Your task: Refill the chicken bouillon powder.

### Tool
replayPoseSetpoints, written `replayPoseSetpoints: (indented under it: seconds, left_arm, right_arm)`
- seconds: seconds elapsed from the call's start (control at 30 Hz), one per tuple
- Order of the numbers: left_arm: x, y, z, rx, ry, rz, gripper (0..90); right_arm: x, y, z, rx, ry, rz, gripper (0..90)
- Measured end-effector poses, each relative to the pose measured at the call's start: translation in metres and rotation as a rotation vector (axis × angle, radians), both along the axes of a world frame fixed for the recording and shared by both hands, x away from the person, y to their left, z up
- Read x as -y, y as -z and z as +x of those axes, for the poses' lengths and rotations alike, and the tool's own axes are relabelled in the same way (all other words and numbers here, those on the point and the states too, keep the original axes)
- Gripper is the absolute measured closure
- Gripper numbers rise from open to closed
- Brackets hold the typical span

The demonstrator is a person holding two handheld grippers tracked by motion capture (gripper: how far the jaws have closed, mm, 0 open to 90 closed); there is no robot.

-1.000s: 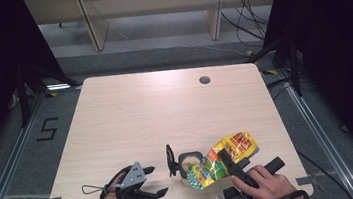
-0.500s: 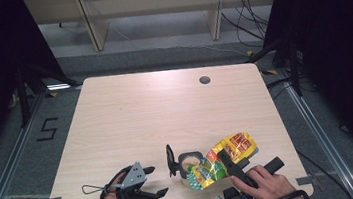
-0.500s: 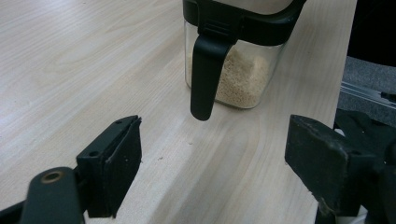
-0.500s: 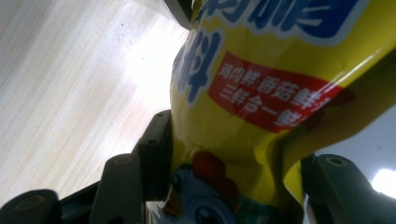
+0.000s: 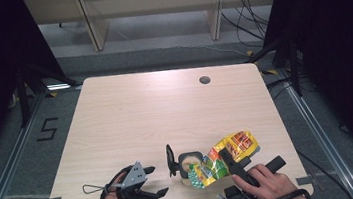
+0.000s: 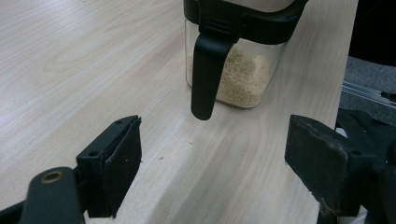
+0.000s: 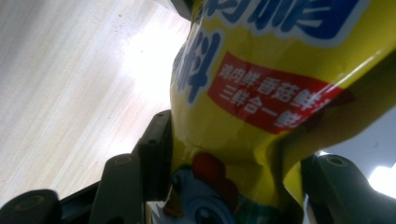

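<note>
One yellow seasoning bag [image 7: 261,79], creased, sits clenched in the right hand-held gripper [image 7: 224,163]; left hand-held gripper [image 6: 212,163] released.

Overhead light is falling evenly on the pale counter [image 5: 131,119] while the room around it is sitting in deep darkness. Glare is washing out the counter beside the yellow bag [image 7: 280,84], which is looking soft and blurred up close. The fingers [image 6: 112,163] are casting faint shadows.
</note>
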State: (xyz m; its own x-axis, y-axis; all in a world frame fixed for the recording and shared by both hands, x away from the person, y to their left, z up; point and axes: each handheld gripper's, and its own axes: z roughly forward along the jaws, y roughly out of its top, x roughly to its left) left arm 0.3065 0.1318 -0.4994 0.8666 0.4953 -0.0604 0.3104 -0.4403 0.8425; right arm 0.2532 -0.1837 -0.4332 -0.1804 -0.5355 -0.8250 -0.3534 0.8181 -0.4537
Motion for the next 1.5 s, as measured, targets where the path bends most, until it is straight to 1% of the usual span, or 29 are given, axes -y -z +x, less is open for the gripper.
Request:
replayPoseSetpoints:
  seconds: [0.07,0.1,0.2,0.23,0.27,0.3,0.37,0.4,0.43,0.5,0.57,0.7,0.77,0.87,0.9,1.0,1.03,1.07,1.13,1.17,1.2,1.27,1.3,1.33,1.37,1.4,1.43,1.47,1.5]
  left_arm:
    - [-0.0002,-0.0005,-0.0002,-0.006,0.002,-0.001,18.4]
    - [-0.0002,-0.0002,0.0001,0.005,-0.005,-0.001,18.4]
    - [0.0003,0.0005,-0.0001,-0.012,-0.013,-0.008,18.4]
    - [-0.0008,0.0,0.0004,-0.008,-0.007,0.009,18.4]
    - [0.0001,-0.0001,-0.0002,-0.013,-0.011,-0.003,18.4]
    - [-0.0003,-0.0003,0.0003,0.007,-0.001,-0.005,18.4]
    - [-0.0001,-0.0007,0.0003,0.009,0.006,-0.011,18.4]
    - [-0.001,-0.0012,0.0013,0.02,0.017,0.002,18.4]
    - [-0.0004,-0.0006,-0.0003,-0.002,-0.005,-0.006,18.4]
    - [-0.0006,-0.0003,0.0005,0.01,0.0,0.001,18.4]
    - [-0.0001,-0.0002,-0.0003,0.001,-0.007,-0.008,18.4]
    - [-0.0002,-0.0004,0.0003,0.002,-0.011,-0.001,18.4]
    - [-0.0007,-0.0002,0.0003,0.0,-0.002,0.003,18.4]
    - [-0.0007,-0.0016,0.0004,-0.002,-0.004,0.008,18.4]
    - [-0.0003,-0.0016,0.0003,0.001,0.002,0.003,18.4]
    - [0.0001,-0.0008,-0.0002,-0.002,-0.005,0.002,18.4]
    - [0.0,-0.0009,0.0004,0.004,-0.004,0.004,18.4]
    - [-0.0003,-0.0013,0.0007,-0.006,0.003,0.009,18.4]
    - [0.0005,-0.0004,0.0,-0.001,-0.002,-0.001,18.4]
    - [-0.0001,-0.0013,0.0002,-0.001,0.005,0.008,18.4]
    - [0.0002,-0.001,0.0008,0.008,0.008,0.004,18.4]
    - [0.0003,-0.0011,0.0001,0.003,-0.003,0.003,18.4]
    - [-0.0002,-0.0011,0.0004,-0.001,0.005,0.007,18.4]
    - [0.0002,-0.001,0.0002,-0.005,0.002,0.003,18.4]
    - [0.0008,-0.0005,0.0002,0.002,-0.005,-0.006,18.4]
    - [0.0001,-0.0016,0.0,-0.004,0.001,0.005,18.4]
    - [-0.0002,-0.0018,0.0,-0.003,0.004,0.01,18.4]
    - [-0.0006,-0.0019,0.0002,0.001,0.01,0.012,18.4]
    - [-0.0016,-0.0023,0.001,0.006,0.012,0.031,18.4]
  right_arm:
    - [0.0007,0.0001,0.0008,-0.002,-0.002,0.008,48.8]
    - [0.0008,-0.0003,0.0009,-0.001,-0.002,0.006,48.9]
    - [0.0017,-0.002,0.0009,0.0,0.001,0.015,48.9]
    - [0.0019,-0.0017,0.001,0.002,0.005,0.015,48.9]
    - [0.0018,-0.0013,0.0012,0.001,0.005,0.014,48.9]
    - [0.0018,-0.0002,0.0013,-0.004,0.005,0.029,48.9]
    - [0.0016,-0.0004,0.0015,-0.006,0.001,0.028,48.9]
    - [0.0019,-0.0004,0.0012,-0.006,0.005,0.03,48.9]
    - [0.0015,-0.0018,0.001,-0.002,0.007,0.018,48.9]
    - [0.0017,-0.0008,0.0,-0.003,0.024,0.035,48.9]
    - [0.0012,-0.0006,0.0015,-0.015,0.006,0.015,48.9]
    - [0.0014,-0.0018,0.0005,0.001,0.003,0.009,48.9]
    - [0.0003,-0.0027,0.0003,0.01,0.0,0.031,48.9]
    - [-0.0023,0.0009,-0.0009,0.001,-0.002,-0.012,48.9]
    - [-0.0023,0.0013,-0.0015,-0.004,-0.002,0.004,49.0]
    - [-0.0028,-0.0016,-0.0023,0.009,-0.008,-0.004,49.0]
    - [-0.0025,-0.0023,-0.0026,0.01,-0.008,0.009,49.1]
    - [-0.0022,-0.0021,-0.0028,0.009,-0.004,0.012,49.1]
    - [-0.0014,-0.0006,-0.0018,0.014,0.004,-0.011,49.1]
    - [-0.0011,-0.0006,-0.0011,0.008,0.001,-0.016,49.1]
    - [0.0,-0.0001,-0.0005,0.003,0.003,-0.005,49.1]
    - [0.0005,0.0,-0.0008,0.0,0.011,0.0,49.1]
    - [-0.0004,-0.0027,-0.0012,0.011,0.005,-0.004,49.2]
    - [-0.0008,-0.0038,-0.0018,0.006,0.006,0.03,49.2]
    - [-0.0005,-0.0017,-0.0019,0.022,0.0,0.045,49.2]
    - [-0.0017,-0.0028,-0.0009,0.026,-0.008,-0.033,49.3]
    - [-0.0014,0.0008,-0.0015,0.035,0.011,-0.031,49.5]
    - [-0.0016,-0.0004,-0.0007,0.023,0.008,-0.037,49.6]
    - [-0.0002,-0.0013,-0.0005,0.007,0.006,-0.008,49.7]
